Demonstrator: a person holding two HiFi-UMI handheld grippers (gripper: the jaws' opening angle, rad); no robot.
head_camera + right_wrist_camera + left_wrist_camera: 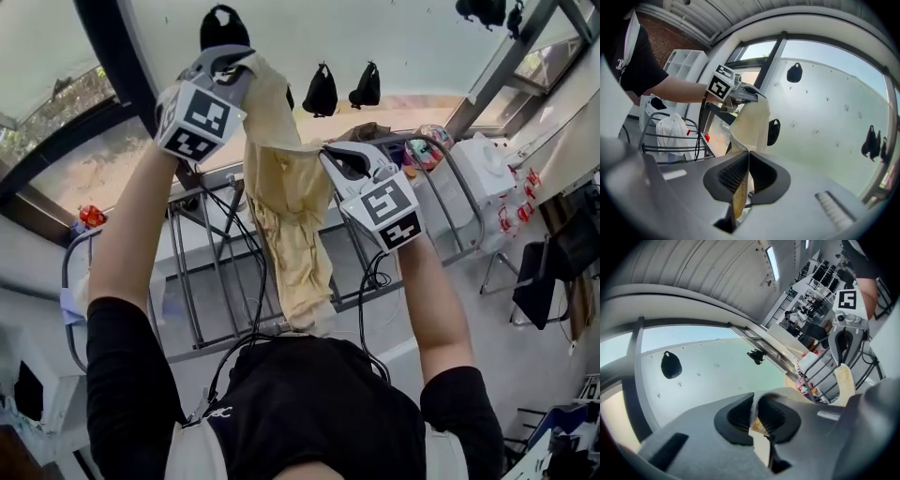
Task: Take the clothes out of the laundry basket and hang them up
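A cream garment (292, 220) hangs in the air between my two grippers, its lower part trailing down over the drying rack (211, 281). My left gripper (240, 60) is raised high at the left and is shut on the garment's top corner; in the left gripper view a strip of the cloth (758, 426) is pinched between the pads. My right gripper (329, 154) sits lower and to the right, shut on the garment's other edge, with a fold of cloth (739, 192) clamped in its jaws. From the right gripper view the garment (751, 124) runs up to the left gripper (749, 92).
The grey metal rack stands under the garment, its curved end rail (459, 178) at the right. Black items (321, 92) hang on the pale wall behind. A white appliance (487, 169) stands at the right, a white bag (670, 132) in a wire frame at the left.
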